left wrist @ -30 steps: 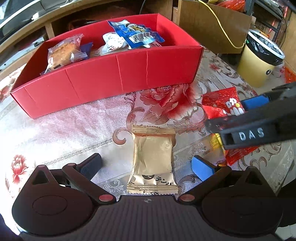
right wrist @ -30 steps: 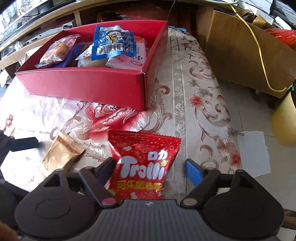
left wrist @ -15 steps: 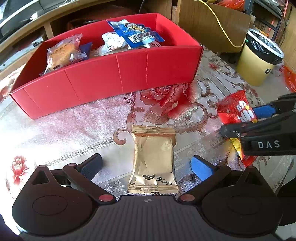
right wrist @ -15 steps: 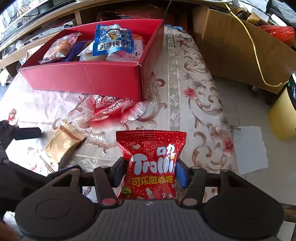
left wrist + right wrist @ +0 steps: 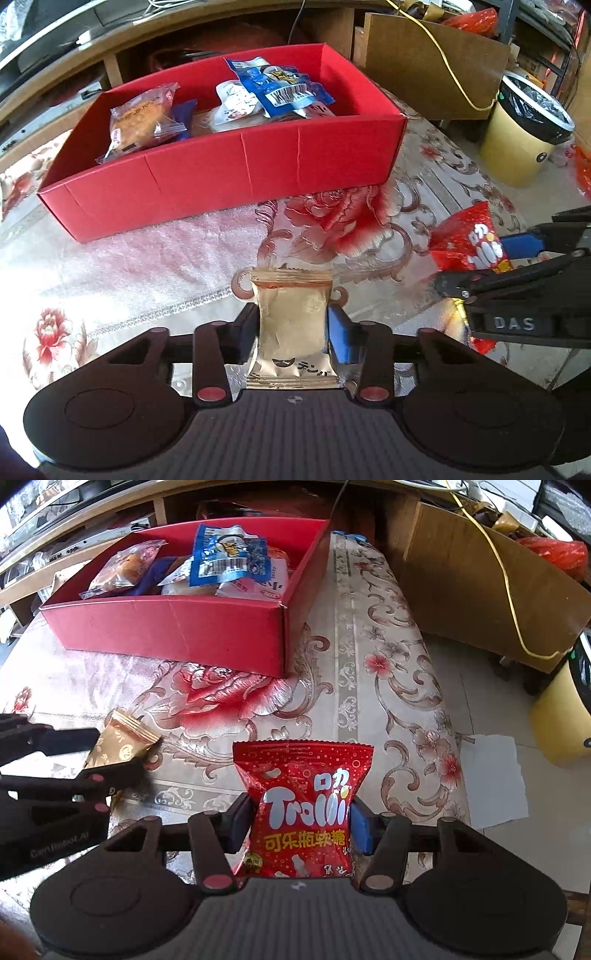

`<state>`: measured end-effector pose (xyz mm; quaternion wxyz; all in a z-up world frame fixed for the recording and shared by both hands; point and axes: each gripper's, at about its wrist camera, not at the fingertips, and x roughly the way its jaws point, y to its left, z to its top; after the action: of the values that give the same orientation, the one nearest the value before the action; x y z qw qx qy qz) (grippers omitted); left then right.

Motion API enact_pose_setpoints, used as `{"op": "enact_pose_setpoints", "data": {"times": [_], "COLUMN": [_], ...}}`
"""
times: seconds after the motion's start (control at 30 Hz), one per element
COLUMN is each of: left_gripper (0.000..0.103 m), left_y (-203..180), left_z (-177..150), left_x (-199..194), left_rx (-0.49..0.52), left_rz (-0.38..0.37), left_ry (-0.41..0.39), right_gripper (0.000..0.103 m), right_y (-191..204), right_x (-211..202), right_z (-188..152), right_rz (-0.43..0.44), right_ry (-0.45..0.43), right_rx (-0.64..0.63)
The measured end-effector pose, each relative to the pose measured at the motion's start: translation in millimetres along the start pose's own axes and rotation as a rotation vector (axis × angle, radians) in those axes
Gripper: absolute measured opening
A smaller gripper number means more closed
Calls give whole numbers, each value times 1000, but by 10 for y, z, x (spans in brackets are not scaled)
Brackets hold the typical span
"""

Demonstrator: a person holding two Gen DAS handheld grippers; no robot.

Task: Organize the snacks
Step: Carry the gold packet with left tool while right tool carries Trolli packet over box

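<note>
Gold foil snack packet point(image 5: 293, 326) pinched between left gripper point(image 5: 291, 328) pads, above floral tablecloth point(image 5: 147, 266). Red Trolli gummy bag point(image 5: 306, 812) clamped in right gripper point(image 5: 299, 821), near the cloth's right edge. Bare cloth lies ahead of both. Beyond, red cardboard box point(image 5: 236, 177) holds several wrapped snacks.

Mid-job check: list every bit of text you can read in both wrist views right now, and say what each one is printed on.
"Trolli": red candy bag, held in the right tongs.
"可乐瓶软糖": same bag, yellow line below the brand.
"DAS": right tongs' side, seen in the left wrist view.
"Robot.AI", start blurred: body of the left tongs.
Gold packet in the left tongs: black characters, unreadable.
Blue packet in the red box: barcode and print too small.
</note>
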<state>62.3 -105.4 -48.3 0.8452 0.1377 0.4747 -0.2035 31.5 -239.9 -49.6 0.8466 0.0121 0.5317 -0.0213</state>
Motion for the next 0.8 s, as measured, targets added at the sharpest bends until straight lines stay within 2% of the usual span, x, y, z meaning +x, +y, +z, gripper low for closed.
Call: {"op": "enact_pose_setpoints", "data": {"times": [0.33,0.8], "left_gripper": [47,47], "left_y": [1,90], "left_z": [-54,-21], "left_x": [-73,-226], "left_rx": [1,-13], "left_rz": [21,45], "left_ry": [3,-49], "right_gripper": [56,55], "right_y": [129,306], "right_x": [-59,-195], "right_z": [20,118], "right_rz": [41,64], "right_ry": [-21,-79], "right_rx": [-30,-55]}}
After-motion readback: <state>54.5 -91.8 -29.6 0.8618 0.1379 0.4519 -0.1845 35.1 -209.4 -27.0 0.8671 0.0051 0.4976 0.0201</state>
